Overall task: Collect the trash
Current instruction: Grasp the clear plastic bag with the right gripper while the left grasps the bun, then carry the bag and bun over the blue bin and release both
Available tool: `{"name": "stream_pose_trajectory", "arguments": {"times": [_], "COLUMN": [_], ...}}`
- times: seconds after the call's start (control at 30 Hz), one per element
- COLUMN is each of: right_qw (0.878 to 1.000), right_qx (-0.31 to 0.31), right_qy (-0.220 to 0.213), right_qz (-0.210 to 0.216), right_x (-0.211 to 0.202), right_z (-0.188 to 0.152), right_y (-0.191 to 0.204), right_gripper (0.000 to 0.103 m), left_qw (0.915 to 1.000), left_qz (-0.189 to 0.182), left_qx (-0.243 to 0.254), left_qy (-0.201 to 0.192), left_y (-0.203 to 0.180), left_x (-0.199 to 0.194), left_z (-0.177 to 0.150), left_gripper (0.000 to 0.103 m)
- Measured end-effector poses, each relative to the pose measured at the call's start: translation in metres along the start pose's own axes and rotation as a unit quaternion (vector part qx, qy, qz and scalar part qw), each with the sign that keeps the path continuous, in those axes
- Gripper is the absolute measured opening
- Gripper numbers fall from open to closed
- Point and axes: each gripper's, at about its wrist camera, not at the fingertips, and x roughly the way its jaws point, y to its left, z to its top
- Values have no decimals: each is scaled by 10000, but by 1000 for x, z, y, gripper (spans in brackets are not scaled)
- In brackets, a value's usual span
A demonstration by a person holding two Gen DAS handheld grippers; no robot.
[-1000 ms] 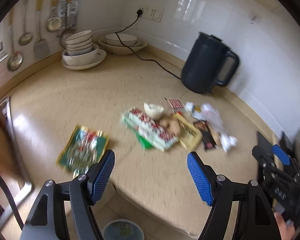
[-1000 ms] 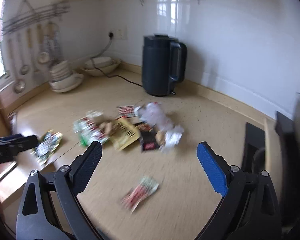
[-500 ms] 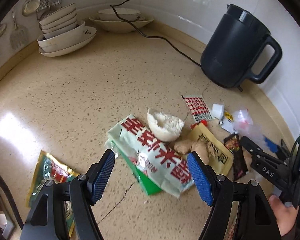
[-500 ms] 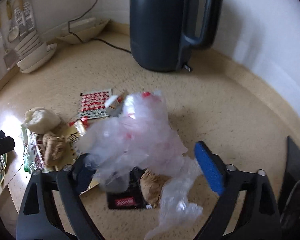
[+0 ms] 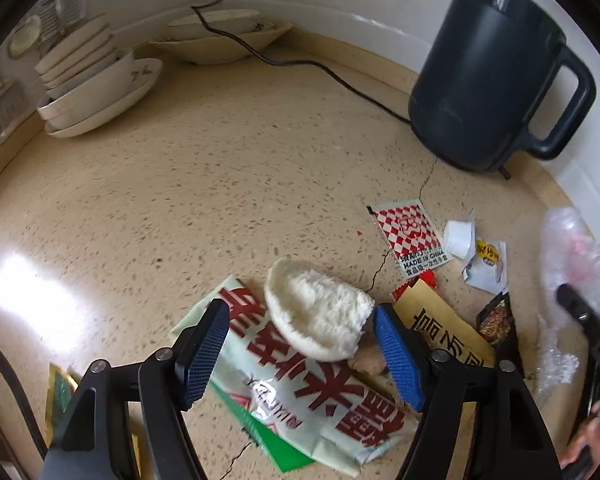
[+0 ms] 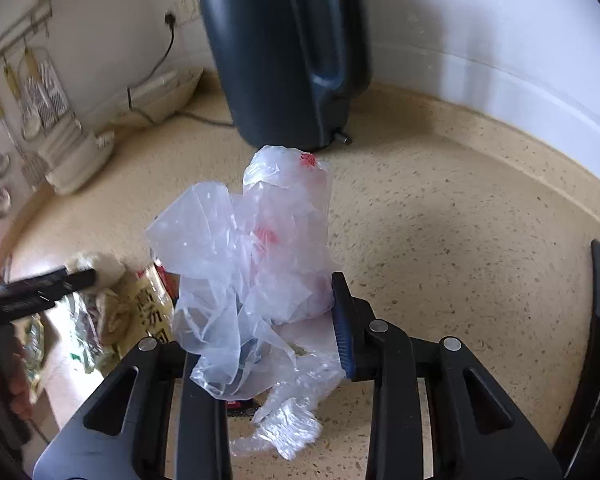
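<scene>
Now, at the far left corner of the worktop [image 5: 148, 184], a stack of bowls [image 5: 96, 88] is sitting by the wall. Two more wide bowls [image 5: 220, 42] are sitting along the back edge, with a black cord [image 5: 300, 64] lying over them and running to the dark kettle [image 5: 488, 76], which is standing at the back right.

Near the front edge, the left gripper [image 5: 300, 356] is hanging with its jaws wide apart. A torn piece of white bun [image 5: 320, 320] is lying between the blue pads, on top of a big white packet with red letters [image 5: 312, 396]. The pads are not pressing on the bun.

To the right of that, a red checked packet [image 5: 410, 236], a small white cup [image 5: 458, 236] and a yellow packet [image 5: 446, 328] are lying close together on the worktop.

Farther right, the right gripper [image 6: 284, 328] is closing its jaws on a crumpled clear plastic bag [image 6: 256, 260]. The bag is bunched up between the pads and sticking up in front of the kettle. More crinkly plastic [image 6: 288, 428] is lying under the gripper.
</scene>
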Motion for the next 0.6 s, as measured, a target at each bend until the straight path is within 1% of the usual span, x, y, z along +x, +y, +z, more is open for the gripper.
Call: {"name": "stream_pose_trajectory", "arguments": {"times": [0.03, 0.07, 0.1, 0.13, 0.17, 0.27, 0.4, 0.47, 0.6], "right_qw": [10000, 9998, 9997, 9995, 9991, 9976, 9973, 9974, 9975], "right_qx": [49, 107, 155, 205, 271, 455, 432, 388, 254], "right_qy": [-8, -66, -99, -79, -110, -212, -267, -281, -304], "right_qz": [49, 120, 175, 242, 323, 484, 522, 532, 579], "right_x": [-3, -7, -10, -12, -14, -24, -29, -32, -38], "right_z": [1, 1, 2, 2, 3, 2, 5, 5, 5], "right_y": [-3, -6, -9, -11, -13, -21, -18, -13, 4], "right_gripper": [28, 28, 28, 28, 29, 29, 29, 29, 29], "left_qw": [10000, 10000, 10000, 9999, 9999, 9998, 9994, 9988, 9979], "left_qz": [-6, 2, -9, -43, -81, -95, -294, -436, -524], "left_qx": [31, 61, 87, 103, 110, 176, 55, -40, -71], "left_qy": [-11, -19, -20, -43, -55, -91, -159, -212, -379], "left_y": [-2, -4, -5, -6, -7, -7, 0, 6, 11], "left_x": [2, 4, 5, 6, 7, 8, 3, -3, -24], "left_z": [1, 2, 2, 3, 3, 2, -1, -3, -7], "left_gripper": [67, 62, 61, 54, 49, 46, 43, 43, 43]}}
